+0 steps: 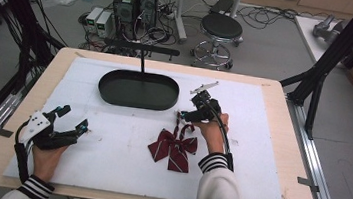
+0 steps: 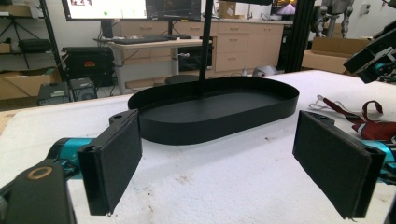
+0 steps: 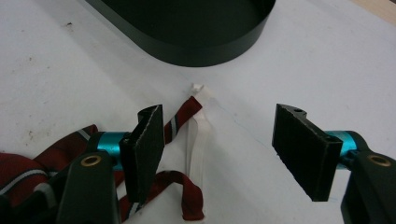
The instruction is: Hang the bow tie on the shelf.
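Note:
A dark red bow tie with white stripes lies on the white mat, its strap running up toward the black oval tray. My right gripper hovers open over the strap end; in the right gripper view the red strap and white elastic band lie between its jaws, nearer the left one. My left gripper rests open at the mat's left side, jaws wide apart and empty, facing the tray, with the bow tie at the right.
A thin black post rises from the tray's far rim. The white mat covers most of the wooden table. A stool, computers and cables stand on the floor beyond the table.

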`<state>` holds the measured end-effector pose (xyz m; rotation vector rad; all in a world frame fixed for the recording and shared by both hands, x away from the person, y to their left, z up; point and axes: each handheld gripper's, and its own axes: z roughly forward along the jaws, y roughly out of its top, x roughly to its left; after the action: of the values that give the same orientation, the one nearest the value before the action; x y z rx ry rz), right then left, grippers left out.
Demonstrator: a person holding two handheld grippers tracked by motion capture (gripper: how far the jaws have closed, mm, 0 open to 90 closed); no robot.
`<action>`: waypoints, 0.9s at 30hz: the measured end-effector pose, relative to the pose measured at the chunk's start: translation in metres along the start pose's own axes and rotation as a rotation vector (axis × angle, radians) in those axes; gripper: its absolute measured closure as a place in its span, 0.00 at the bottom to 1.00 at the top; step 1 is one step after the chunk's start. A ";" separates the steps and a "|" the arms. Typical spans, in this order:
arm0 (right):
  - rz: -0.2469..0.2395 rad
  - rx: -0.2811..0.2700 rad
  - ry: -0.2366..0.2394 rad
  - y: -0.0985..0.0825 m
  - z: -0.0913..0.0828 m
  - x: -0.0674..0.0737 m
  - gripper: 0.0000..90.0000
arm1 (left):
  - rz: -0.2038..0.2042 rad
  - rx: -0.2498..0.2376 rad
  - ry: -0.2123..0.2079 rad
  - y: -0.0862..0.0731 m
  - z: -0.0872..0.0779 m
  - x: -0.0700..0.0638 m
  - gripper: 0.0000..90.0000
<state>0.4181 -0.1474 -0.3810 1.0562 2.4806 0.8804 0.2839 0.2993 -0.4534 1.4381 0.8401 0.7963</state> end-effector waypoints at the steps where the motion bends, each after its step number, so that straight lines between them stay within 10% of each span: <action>1: 0.000 0.005 0.004 0.001 0.002 0.001 0.37 | -0.001 -0.001 0.000 0.000 0.000 0.000 0.18; 27: -0.001 0.187 0.054 -0.002 0.039 0.002 0.53 | -0.001 -0.003 0.000 0.000 -0.001 0.000 0.18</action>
<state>0.4351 -0.1304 -0.4124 1.1029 2.6506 0.6959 0.2833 0.2999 -0.4535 1.4351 0.8389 0.7969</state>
